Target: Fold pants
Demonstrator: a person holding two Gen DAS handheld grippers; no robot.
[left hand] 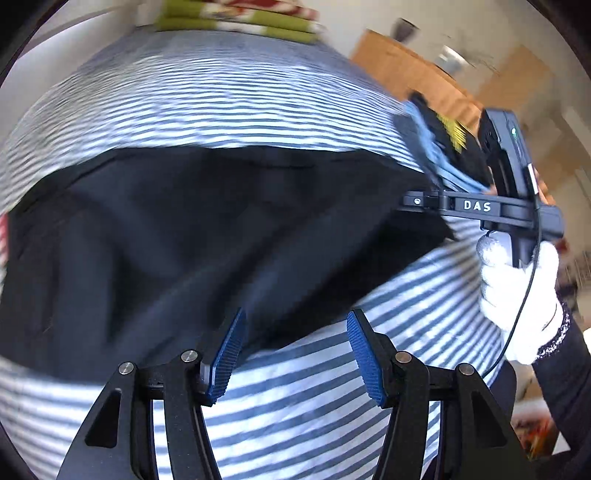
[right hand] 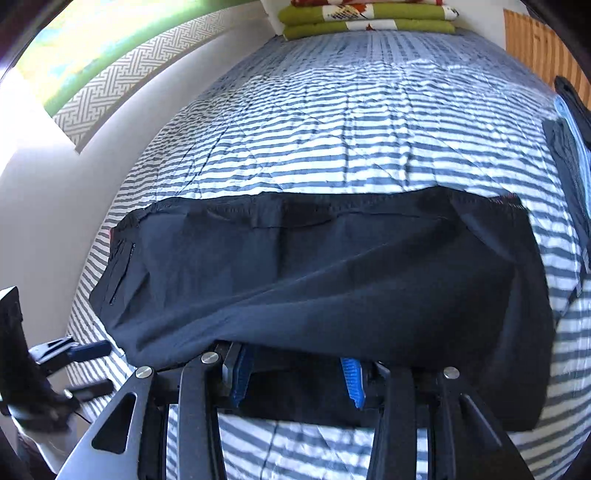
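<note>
Pants (right hand: pixel 314 273): dark, spread across the striped bed (right hand: pixel 332 129), far hem straight, near edge bunched and lifted.
Right gripper (right hand: pixel 297 380): jaws clenched on the pants' near fold, cloth draped over them.
Left gripper (left hand: pixel 295 354): jaws released, nothing between them, just beside the pants' near edge.
Open room: bare bed beyond the hem up to the folded blankets (right hand: pixel 369 18).
Right edge: folded clothes (right hand: pixel 569 122) near the bed's side.
</note>
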